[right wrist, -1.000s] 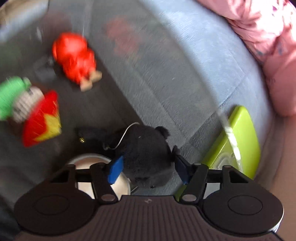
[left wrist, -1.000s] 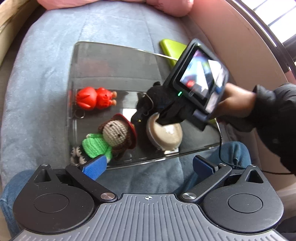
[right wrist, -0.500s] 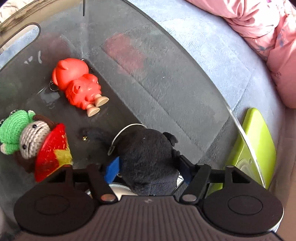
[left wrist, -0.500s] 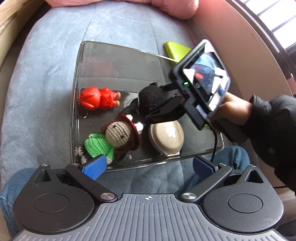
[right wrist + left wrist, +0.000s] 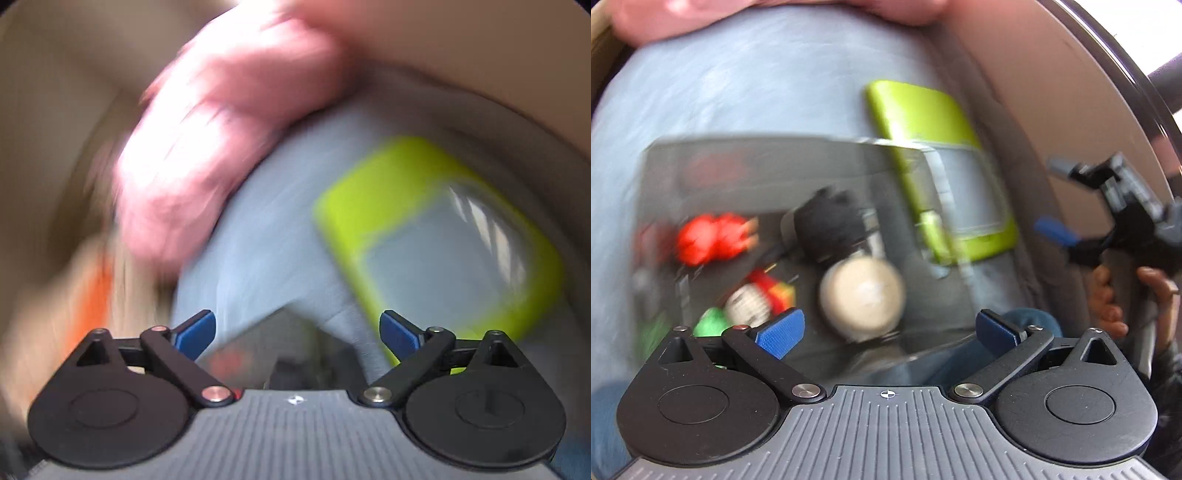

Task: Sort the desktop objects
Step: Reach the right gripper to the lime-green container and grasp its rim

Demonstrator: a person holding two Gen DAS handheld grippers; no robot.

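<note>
Glass worktop (image 5: pixel 746 173) carrying round beige case (image 5: pixel 862 297) near front edge, black plush (image 5: pixel 827 229) mid-board, red figure (image 5: pixel 713 238) and knitted doll (image 5: pixel 750 304) toward left edge; green tray (image 5: pixel 923 122) empty-looking; left gripper (image 5: pixel 886 328) and right gripper (image 5: pixel 297 330) both agape, empty; sorting seemingly unfinished.

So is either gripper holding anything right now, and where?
Nothing: left gripper and right gripper are both open and empty; the black plush toy lies on the glass tray.
</note>
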